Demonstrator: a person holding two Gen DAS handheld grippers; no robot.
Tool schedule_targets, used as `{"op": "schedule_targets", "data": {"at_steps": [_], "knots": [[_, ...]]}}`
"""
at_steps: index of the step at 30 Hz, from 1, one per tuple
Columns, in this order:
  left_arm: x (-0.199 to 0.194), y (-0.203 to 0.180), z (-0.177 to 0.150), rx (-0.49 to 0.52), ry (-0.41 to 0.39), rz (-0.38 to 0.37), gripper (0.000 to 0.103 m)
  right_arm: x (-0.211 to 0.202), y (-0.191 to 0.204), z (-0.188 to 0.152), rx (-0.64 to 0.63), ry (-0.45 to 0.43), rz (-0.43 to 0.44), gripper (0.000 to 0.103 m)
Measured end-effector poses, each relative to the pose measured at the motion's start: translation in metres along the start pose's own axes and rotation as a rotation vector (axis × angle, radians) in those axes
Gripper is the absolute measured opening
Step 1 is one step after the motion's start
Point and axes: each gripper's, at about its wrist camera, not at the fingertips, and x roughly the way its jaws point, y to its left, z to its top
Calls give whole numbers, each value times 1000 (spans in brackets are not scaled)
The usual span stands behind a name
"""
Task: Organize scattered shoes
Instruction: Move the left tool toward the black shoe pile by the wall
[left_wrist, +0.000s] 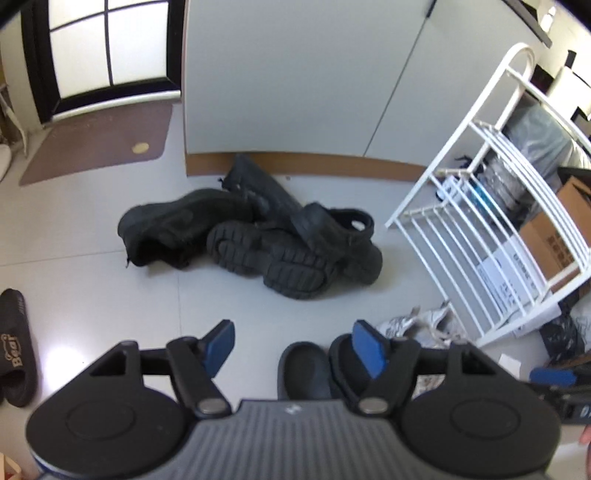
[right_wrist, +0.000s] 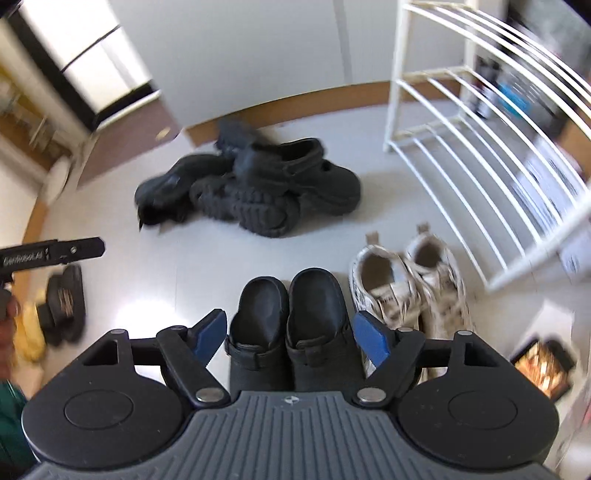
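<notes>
A heap of black shoes and clogs (left_wrist: 255, 240) lies on the pale floor by the white cabinet, some of them sole-up; the right wrist view shows the heap (right_wrist: 251, 188) too. A pair of black clogs (right_wrist: 291, 314) stands side by side on the floor, with a pair of white sneakers (right_wrist: 410, 288) to their right. My right gripper (right_wrist: 291, 336) hangs open above the clogs, its blue pads clear of them. My left gripper (left_wrist: 295, 345) is open and holds nothing; the same clogs (left_wrist: 306, 365) and sneakers (left_wrist: 424, 325) show below it.
A white wire shoe rack (left_wrist: 491, 229) stands at the right with bare shelves (right_wrist: 480, 147). Cardboard boxes (left_wrist: 554, 236) sit behind it. Dark slippers (left_wrist: 14, 347) lie at the far left, a brown doormat (left_wrist: 99, 144) by the door. One black finger (right_wrist: 74, 251) of my left gripper shows at left.
</notes>
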Motion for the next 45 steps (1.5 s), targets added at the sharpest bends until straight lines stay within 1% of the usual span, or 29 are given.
{"op": "schedule_targets", "data": {"at_steps": [1,3,6,9,12,14,16,18,19,22,25,28,29,32,34,36,37,39,43,45], "knots": [[-8,-4,2,-19,-4,0,73,-4,-2,-2,41,-3,-11,80],[-19,-10,3,-39,-15,8,73,-7,-6,-6,108,-1,-6,80],[-35,-19,2,-50,-31,24,74,-12,-9,-13,162,-29,21,81],[-46,-25,2,-59,-35,42,74,-16,-8,-21,170,-76,20,81],[-55,-30,4,-66,-39,60,74,-19,-6,-28,175,-83,16,81],[-59,-33,6,-60,-48,67,74,-25,-3,-24,148,-84,69,81],[-59,-34,7,-60,-57,73,75,-30,-1,-20,113,-103,97,89],[-54,-33,9,-66,-59,68,75,-34,1,-17,87,-116,103,89],[-52,-33,10,-67,-58,67,75,-35,1,-15,73,-124,91,90],[-34,-34,18,-44,-57,52,75,-32,-1,-7,47,-123,84,90],[-13,-31,26,-66,-57,38,75,-25,-6,1,-3,-127,76,92],[11,-24,33,-83,-61,46,75,-12,-12,9,-80,-123,54,92],[18,-21,36,-84,-61,48,75,-9,-13,11,-88,-122,48,92],[49,-8,46,-89,-48,51,75,3,-12,15,-87,-106,58,92],[65,4,53,-128,-35,22,75,11,-8,17,-82,-78,77,92],[77,15,59,-165,-38,-4,75,13,-2,15,-73,-82,62,92],[86,20,61,-174,-37,-1,75,14,3,14,-76,-93,59,92],[102,27,64,-162,-28,25,75,19,11,12,-95,-85,84,92],[130,47,72,-171,-41,42,75,40,19,12,-65,-21,120,92],[143,55,78,-174,-42,43,75,52,21,11,-68,-2,123,92]]}}
